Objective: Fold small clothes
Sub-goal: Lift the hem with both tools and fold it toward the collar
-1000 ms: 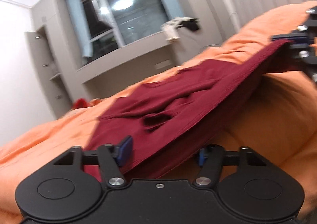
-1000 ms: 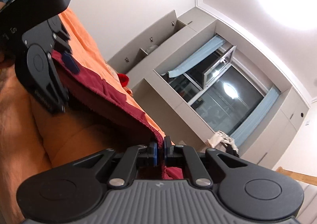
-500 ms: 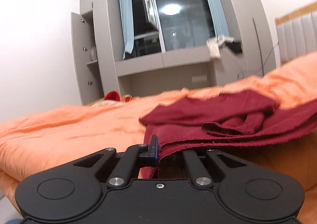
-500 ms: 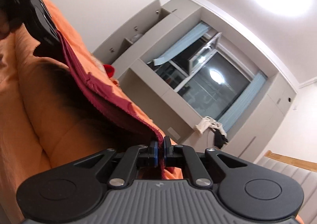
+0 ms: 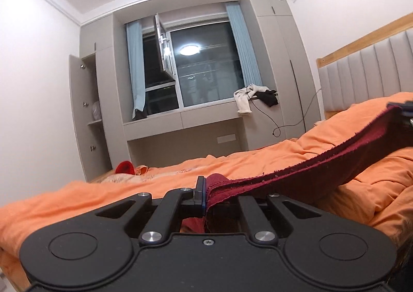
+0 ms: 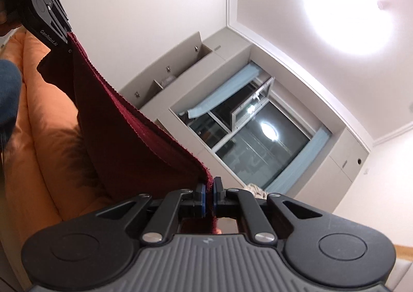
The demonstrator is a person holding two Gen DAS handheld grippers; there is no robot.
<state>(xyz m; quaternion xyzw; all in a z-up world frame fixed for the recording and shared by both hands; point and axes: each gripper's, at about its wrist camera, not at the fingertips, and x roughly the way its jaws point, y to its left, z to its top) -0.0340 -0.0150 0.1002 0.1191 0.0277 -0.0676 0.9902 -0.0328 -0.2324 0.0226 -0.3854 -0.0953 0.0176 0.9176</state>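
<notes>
Left gripper (image 5: 206, 197): I have it clamped on one corner of the garment (image 5: 309, 170).
Garment: one dark red piece, slung between my grippers above the bed (image 5: 103, 194); I judge it soft, light, limp, best held by its edge corners.
Right gripper (image 6: 209, 196): pinched tight on the other corner.
Count: two grippers, one garment.

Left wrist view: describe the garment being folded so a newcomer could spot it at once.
Start at the orange bedding that fills the lower frame. The dark red garment stretches above it, between the left gripper and the right gripper. It is the only maroon cloth, unlike the small bright red item farther back.
</notes>
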